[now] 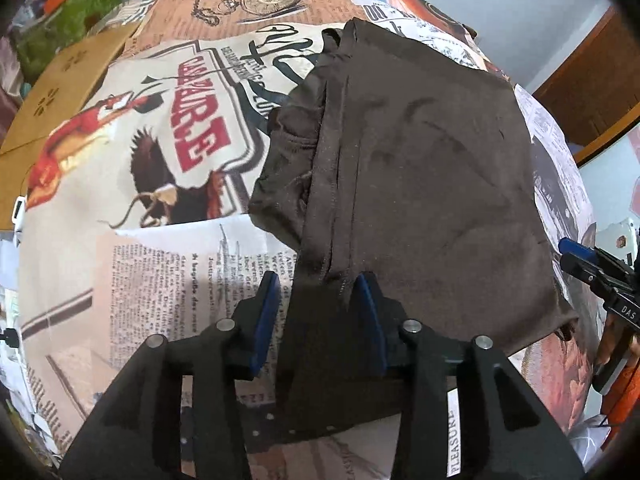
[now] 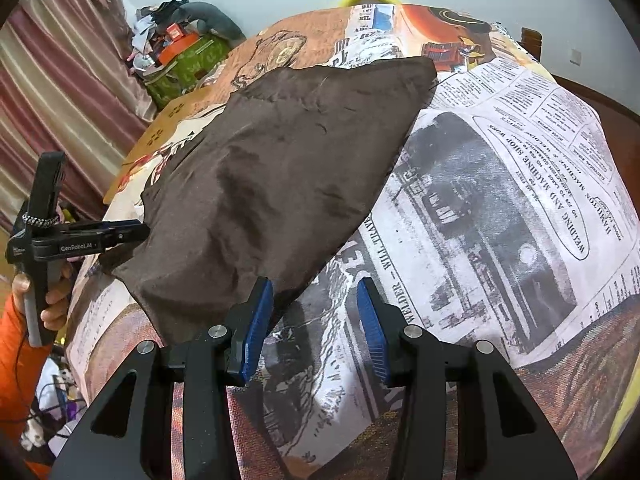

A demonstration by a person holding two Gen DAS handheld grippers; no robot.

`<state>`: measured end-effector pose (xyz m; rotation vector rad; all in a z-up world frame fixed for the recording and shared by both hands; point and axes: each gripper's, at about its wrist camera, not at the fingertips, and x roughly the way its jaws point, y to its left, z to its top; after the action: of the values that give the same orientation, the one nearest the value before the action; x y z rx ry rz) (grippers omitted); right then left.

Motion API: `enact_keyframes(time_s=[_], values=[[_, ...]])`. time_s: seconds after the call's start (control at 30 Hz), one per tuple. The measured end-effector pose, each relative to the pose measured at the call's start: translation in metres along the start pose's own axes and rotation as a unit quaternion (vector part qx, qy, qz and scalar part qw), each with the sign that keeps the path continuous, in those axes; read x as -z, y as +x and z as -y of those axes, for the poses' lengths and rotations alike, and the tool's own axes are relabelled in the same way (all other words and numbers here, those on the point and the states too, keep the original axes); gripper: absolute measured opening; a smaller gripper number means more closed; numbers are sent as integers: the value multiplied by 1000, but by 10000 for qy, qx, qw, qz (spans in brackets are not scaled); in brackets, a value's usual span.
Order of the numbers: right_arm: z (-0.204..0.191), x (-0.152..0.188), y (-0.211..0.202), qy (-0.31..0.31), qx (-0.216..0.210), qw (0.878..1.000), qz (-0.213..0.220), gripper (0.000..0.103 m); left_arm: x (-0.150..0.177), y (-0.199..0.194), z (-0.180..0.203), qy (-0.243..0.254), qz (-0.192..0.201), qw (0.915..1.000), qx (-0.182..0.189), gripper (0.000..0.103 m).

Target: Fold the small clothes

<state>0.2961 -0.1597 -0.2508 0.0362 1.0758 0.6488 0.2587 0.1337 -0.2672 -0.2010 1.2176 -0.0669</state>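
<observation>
A dark brown garment lies folded on a table covered with a newspaper-print cloth. My left gripper is open, its blue pads straddling the garment's near edge, with cloth hanging between the fingers. In the right wrist view the same garment spreads from centre to upper right. My right gripper is open and empty, just right of the garment's near corner, above the printed cloth. The left gripper shows at the garment's left edge, and the right gripper shows at the left wrist view's right edge.
A cardboard box sits at the table's left side. A green box with clutter stands behind it near striped curtains. A wooden door is at the right. The table drops off close to me.
</observation>
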Motion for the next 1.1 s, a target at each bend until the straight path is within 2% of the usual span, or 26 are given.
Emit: enact_keyframes(time_s=[0.03,0.07,0.1,0.2,0.37,0.43,0.5,0.67,0.77,0.8,0.83,0.9,1.0,1.1], values=[[0,-1,1,2,-1,10000,-6,40,1,0,2,40,23,10000,58,22],[0,-1,1,4,-2,10000,-4,40,1,0,5,66,26,9999,120,13],[-1,-1,1,8,-9,10000,-3,40,1,-1,8,90,6,9999,133,8],[-3,0,2,8,-21,10000,-8,40,-1,-8,21,335,139,9991,-226,6],[-3,0,1,-17,-9,10000,-6,40,-5,-42,34,677,820,9914,-760,6],[-4,0,2,-33,-5,10000,-7,40,-9,-51,30,709,968,9892,-843,5],[-6,0,3,-50,-11,10000,-21,40,-11,-51,25,681,907,9899,-853,5],[-11,1,9,-75,-51,9999,-96,40,-10,-20,-1,266,431,9934,-1025,8],[-13,1,11,-78,-109,9998,-168,40,-6,-17,-18,-72,286,9964,-798,22],[-14,1,11,-80,-135,9997,-184,40,-7,-18,-23,-161,299,9968,-724,34],[-15,0,12,-82,-154,9997,-193,40,-9,-21,-28,-242,378,9968,-662,44],[-17,-1,13,-78,-192,9995,-221,44,-14,-29,-33,-294,563,9961,-612,53],[-22,-3,19,-72,-245,9994,-253,46,-25,-34,-35,-289,673,9963,-455,61],[-27,-3,26,-107,-276,9990,-334,49,-37,-25,-34,-237,611,9973,-325,62]])
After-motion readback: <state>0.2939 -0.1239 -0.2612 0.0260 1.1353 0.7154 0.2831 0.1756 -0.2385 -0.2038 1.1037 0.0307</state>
